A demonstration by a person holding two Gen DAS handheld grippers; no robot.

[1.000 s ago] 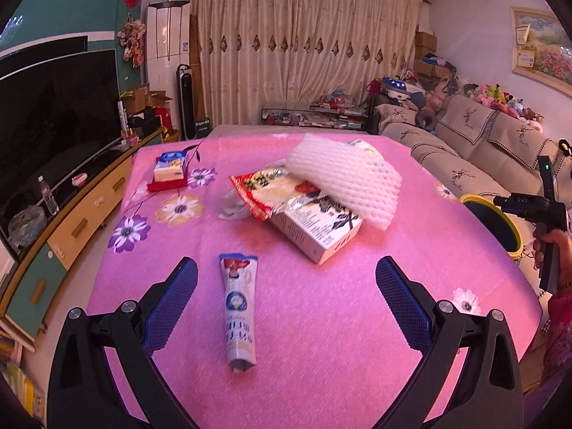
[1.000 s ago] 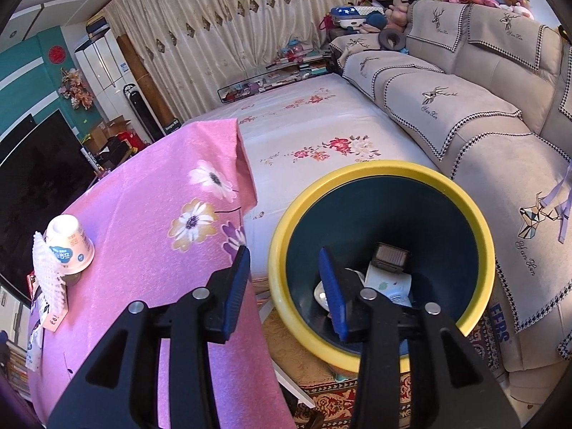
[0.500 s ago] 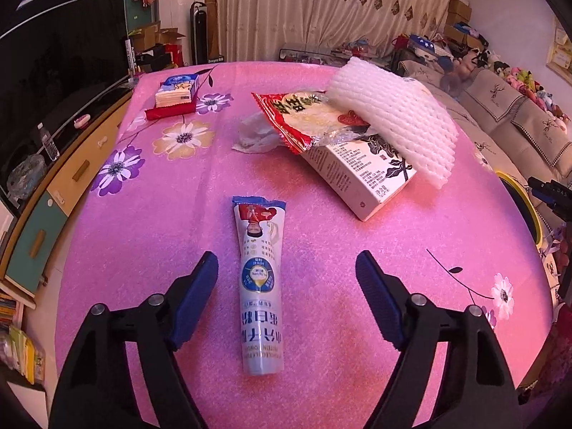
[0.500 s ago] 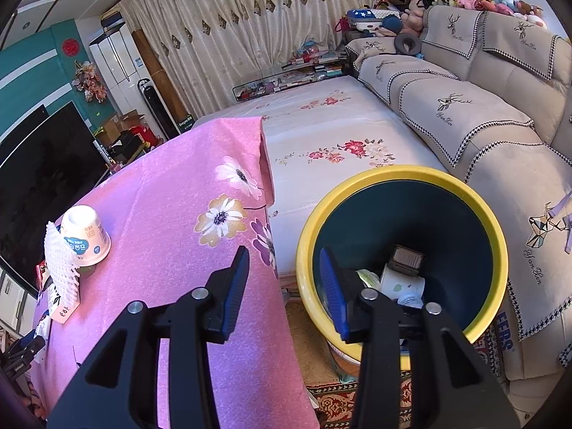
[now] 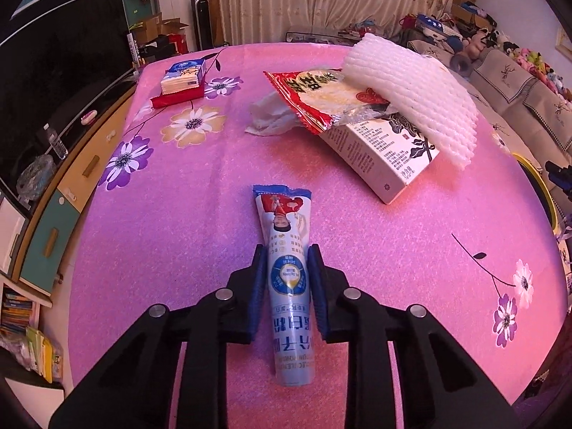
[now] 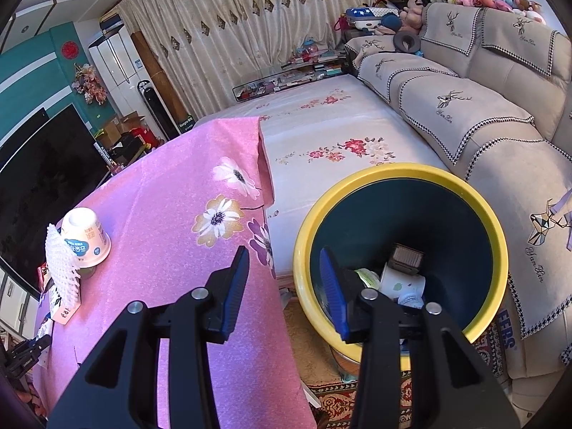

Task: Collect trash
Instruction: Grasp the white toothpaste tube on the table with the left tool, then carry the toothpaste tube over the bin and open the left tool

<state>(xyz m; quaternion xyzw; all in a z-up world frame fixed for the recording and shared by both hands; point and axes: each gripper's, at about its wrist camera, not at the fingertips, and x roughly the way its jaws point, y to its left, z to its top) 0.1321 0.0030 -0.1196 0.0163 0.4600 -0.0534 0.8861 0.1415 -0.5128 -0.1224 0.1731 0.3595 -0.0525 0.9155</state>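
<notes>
A blue and white tube (image 5: 289,271) lies on the pink flowered tablecloth (image 5: 186,214). My left gripper (image 5: 288,261) is shut on the tube, its blue pads against both sides of the tube's middle. Behind it lie a white carton (image 5: 382,153), a red snack bag (image 5: 314,96), white foam netting (image 5: 411,82) and a crumpled tissue (image 5: 268,114). My right gripper (image 6: 284,268) is open and empty, held over the gap between the table edge and the yellow-rimmed bin (image 6: 400,178). The bin holds a cup (image 6: 402,282) and other trash.
A tissue pack on a red box (image 5: 182,78) sits at the table's far left. An upturned yogurt cup (image 6: 84,236) and the foam netting (image 6: 60,264) show in the right wrist view. A sofa (image 6: 482,107) stands behind the bin. A TV cabinet (image 5: 71,178) runs along the left.
My left gripper has moved down to the tube and closed on it. My right gripper has drifted a little left, still open beside the bin.
</notes>
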